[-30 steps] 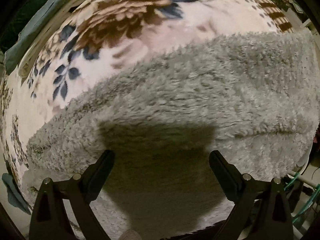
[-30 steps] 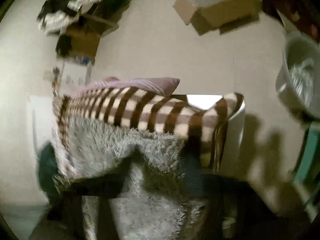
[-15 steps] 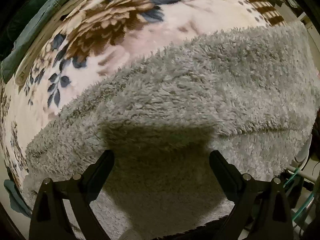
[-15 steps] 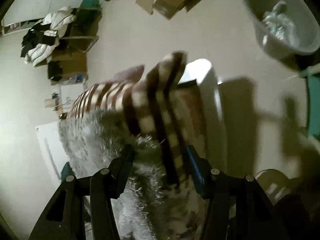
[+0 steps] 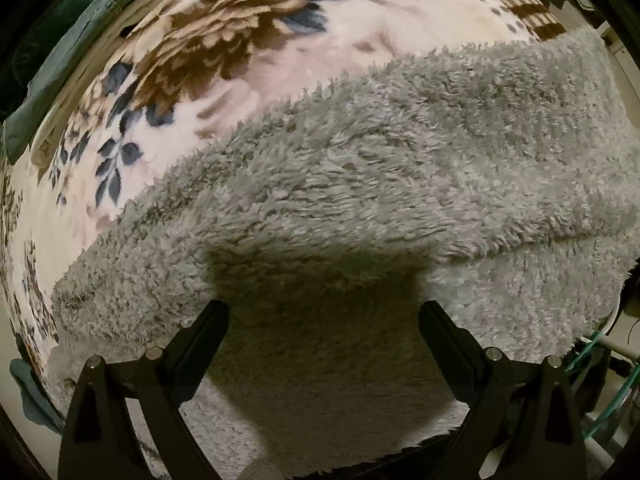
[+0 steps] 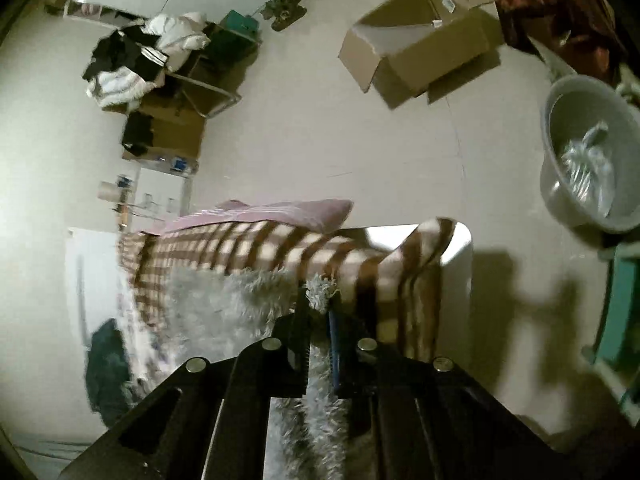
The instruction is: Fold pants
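The grey fluffy pants [image 5: 380,184] lie across a floral blanket [image 5: 248,40] on the bed, with a fold line running across their right part. My left gripper [image 5: 323,316] is open, its jaws spread wide just above the near part of the pants, holding nothing. My right gripper [image 6: 319,304] is shut on an edge of the grey pants [image 6: 224,300], and a tuft of fleece sticks out past the fingertips. It holds this edge at the bed's end over the brown checked blanket border [image 6: 280,248].
A dark green garment [image 5: 80,32] lies along the bed's far left edge. In the right wrist view the floor beyond the bed holds an open cardboard box [image 6: 416,52], a grey basin [image 6: 588,152], a clothes pile [image 6: 132,60] and a teal stool [image 6: 620,308].
My right gripper has closed on the pants edge; it was open around the blanket corner half a second ago. My left gripper stayed open and shifted slightly over the pants.
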Demonstrator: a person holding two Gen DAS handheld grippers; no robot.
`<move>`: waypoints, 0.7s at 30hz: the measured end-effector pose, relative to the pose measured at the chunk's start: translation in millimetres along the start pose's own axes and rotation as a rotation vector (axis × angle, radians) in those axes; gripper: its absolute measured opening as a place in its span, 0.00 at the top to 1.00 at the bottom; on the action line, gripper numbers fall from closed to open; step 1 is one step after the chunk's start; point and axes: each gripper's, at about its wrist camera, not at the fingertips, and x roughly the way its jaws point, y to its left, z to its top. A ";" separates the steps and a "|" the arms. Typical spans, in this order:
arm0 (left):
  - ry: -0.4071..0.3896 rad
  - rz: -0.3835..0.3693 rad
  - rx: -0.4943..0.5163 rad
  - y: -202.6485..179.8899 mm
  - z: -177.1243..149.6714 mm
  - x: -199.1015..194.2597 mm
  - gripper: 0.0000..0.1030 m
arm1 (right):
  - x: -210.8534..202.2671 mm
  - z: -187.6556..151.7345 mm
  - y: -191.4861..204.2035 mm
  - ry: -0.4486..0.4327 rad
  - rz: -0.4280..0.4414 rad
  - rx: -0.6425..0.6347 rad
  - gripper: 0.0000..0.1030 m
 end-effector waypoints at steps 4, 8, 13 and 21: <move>-0.001 -0.006 -0.005 3.3 -0.2 -0.1 0.06 | 28.2 2.3 -24.8 0.141 -0.043 0.088 0.71; -0.003 -0.022 -0.005 8.1 -3.6 -3.8 0.06 | -19.2 3.4 -37.8 0.027 0.030 0.188 0.57; -0.001 -0.025 -0.006 4.3 -9.7 -7.2 0.06 | -33.0 -19.3 -15.1 0.093 0.146 0.114 0.54; -0.024 -0.012 0.024 -2.1 -14.2 -18.4 0.06 | -4.2 -48.3 7.4 0.101 0.021 0.034 0.95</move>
